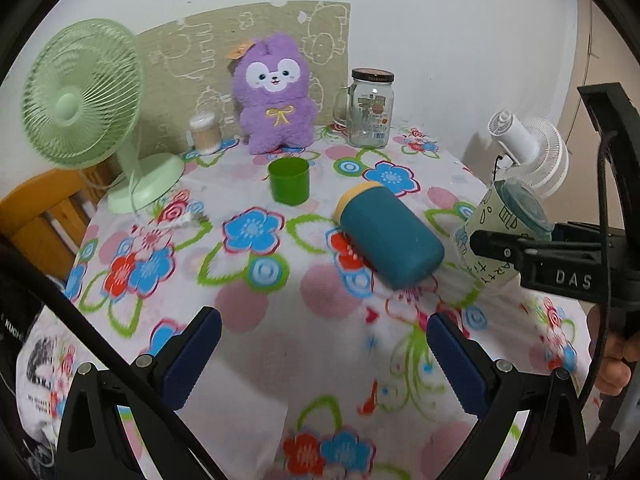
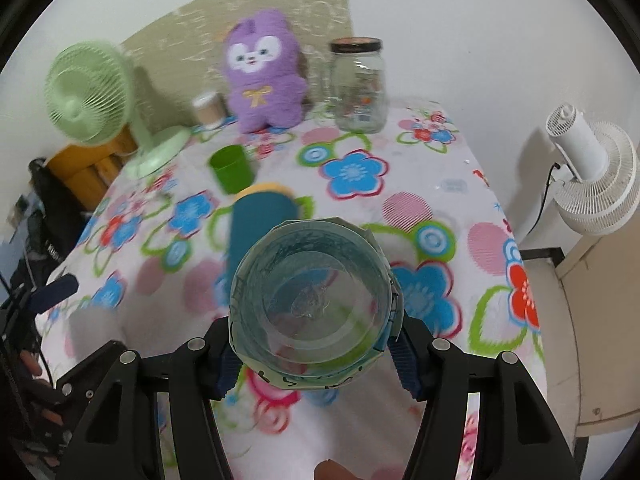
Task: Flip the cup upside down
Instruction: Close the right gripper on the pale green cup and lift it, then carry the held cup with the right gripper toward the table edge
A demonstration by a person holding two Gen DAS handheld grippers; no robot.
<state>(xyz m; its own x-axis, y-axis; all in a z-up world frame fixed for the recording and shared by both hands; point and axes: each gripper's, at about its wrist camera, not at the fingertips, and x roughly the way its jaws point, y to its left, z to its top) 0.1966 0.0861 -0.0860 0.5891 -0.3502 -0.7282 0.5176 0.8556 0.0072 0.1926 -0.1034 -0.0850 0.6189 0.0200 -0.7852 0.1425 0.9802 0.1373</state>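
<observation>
The right hand-held gripper (image 2: 316, 354) had the cup (image 2: 312, 300) clamped between its blue pads (image 2: 405, 360), one pad on each side of the wall, and it carried the cup clear above the flowered worktop (image 2: 400, 168). From the right wrist view the camera looked straight at a round, clear end of the cup. Whether that was the open mouth or a lid, I could not tell. So the cup's long axis ran roughly forward along the fingers, tipped over rather than standing.

The left wrist view showed it from the side. There the cup (image 1: 496, 236) hung at the right edge, leaning, its teal-rimmed end higher and pointing away, the lettered paper sleeve lower. The right hand-held gripper (image 1: 496, 246) crossed its middle from the right.

The left hand-held gripper (image 1: 324, 360) was spread wide with nothing in it, low over the near worktop, and well apart from the cup. The right arm was plainly the one on the job.

The teal bottle (image 1: 390, 236) lay on its side just beside and below the cup. The green cup (image 1: 289, 181) stood upright farther back.

By my reading, the turn hinged on a wrist roll to carry that axis round until the rim faced down, keeping clear of the bottle.
</observation>
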